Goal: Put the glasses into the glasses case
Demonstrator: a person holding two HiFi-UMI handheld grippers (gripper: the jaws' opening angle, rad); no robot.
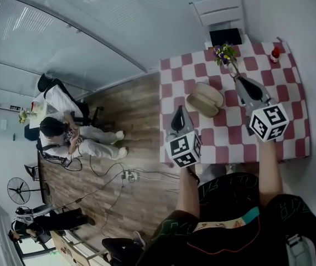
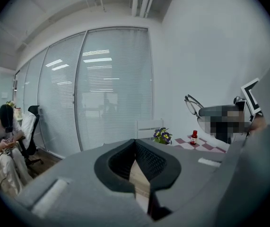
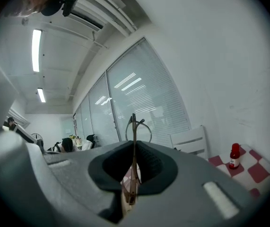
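The glasses (image 3: 134,148) sit edge-on between the jaws of the right gripper (image 1: 239,81), which are clamped on one temple arm. The pair is held over the far part of the red-and-white checked tablecloth (image 1: 290,121), close to the flowers (image 1: 224,53). The beige glasses case (image 1: 205,100) lies open on the cloth between the two grippers, lining upward. The left gripper (image 2: 135,143), near the table's left edge, has its jaws drawn together on nothing. A red bottle (image 1: 275,54) stands at the far corner.
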